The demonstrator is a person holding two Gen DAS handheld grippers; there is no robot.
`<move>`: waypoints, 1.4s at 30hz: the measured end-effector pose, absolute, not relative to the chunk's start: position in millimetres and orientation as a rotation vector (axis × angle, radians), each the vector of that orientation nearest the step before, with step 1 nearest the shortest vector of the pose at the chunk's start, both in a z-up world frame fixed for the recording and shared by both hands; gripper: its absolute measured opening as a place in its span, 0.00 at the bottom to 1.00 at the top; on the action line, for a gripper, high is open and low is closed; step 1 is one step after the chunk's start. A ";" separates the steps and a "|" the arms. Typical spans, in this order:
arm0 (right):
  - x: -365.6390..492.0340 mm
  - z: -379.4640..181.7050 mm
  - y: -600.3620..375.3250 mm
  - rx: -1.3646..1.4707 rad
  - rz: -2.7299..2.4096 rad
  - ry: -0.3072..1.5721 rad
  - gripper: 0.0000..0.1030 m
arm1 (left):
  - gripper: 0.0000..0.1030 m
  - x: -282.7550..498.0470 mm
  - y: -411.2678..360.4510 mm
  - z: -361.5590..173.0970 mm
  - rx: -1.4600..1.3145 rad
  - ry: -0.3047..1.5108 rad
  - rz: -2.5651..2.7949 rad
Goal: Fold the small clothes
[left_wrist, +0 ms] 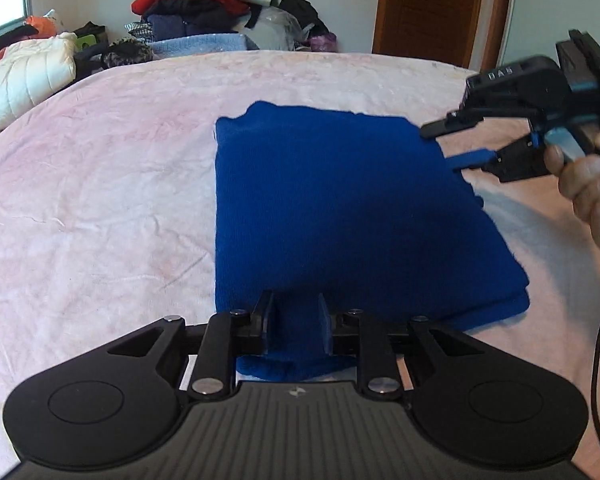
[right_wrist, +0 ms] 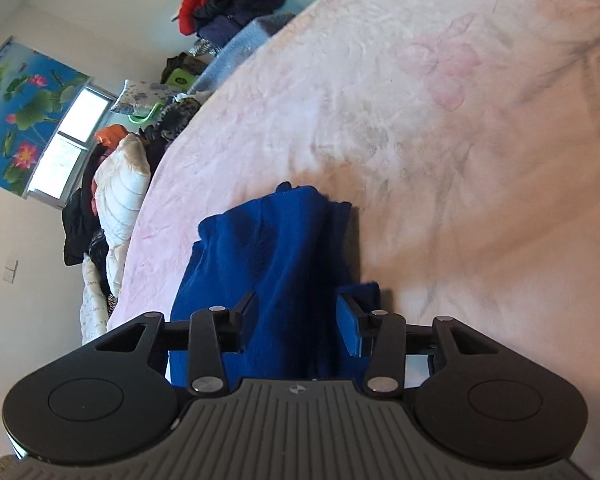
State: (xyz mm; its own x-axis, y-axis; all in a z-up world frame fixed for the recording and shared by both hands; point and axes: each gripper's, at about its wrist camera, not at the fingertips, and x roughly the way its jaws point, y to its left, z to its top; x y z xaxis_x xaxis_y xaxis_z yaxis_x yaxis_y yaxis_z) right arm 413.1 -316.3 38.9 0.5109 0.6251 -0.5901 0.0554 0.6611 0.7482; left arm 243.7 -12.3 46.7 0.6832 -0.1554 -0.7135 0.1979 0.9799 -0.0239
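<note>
A folded blue knit garment (left_wrist: 340, 208) lies on the pink bedspread (left_wrist: 100, 184). My left gripper (left_wrist: 298, 326) is at the garment's near edge, and a raised fold of the blue cloth sits between its partly closed fingers. My right gripper (left_wrist: 448, 144) is held by a hand at the garment's far right edge, with its fingers apart on either side of the edge. In the right wrist view the garment (right_wrist: 276, 264) runs between the open right gripper's (right_wrist: 296, 320) fingers.
A pile of clothes (left_wrist: 204, 4) and a white padded jacket (left_wrist: 24, 72) lie beyond the bed's far edge. A wooden door (left_wrist: 428, 8) stands at the back right. A window (right_wrist: 68, 136) and lotus blind (right_wrist: 24, 96) show in the right wrist view.
</note>
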 end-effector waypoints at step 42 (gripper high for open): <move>187.7 95.0 -316.9 0.141 0.071 0.812 0.80 | 0.92 196.5 30.9 82.6 -0.018 0.722 -0.035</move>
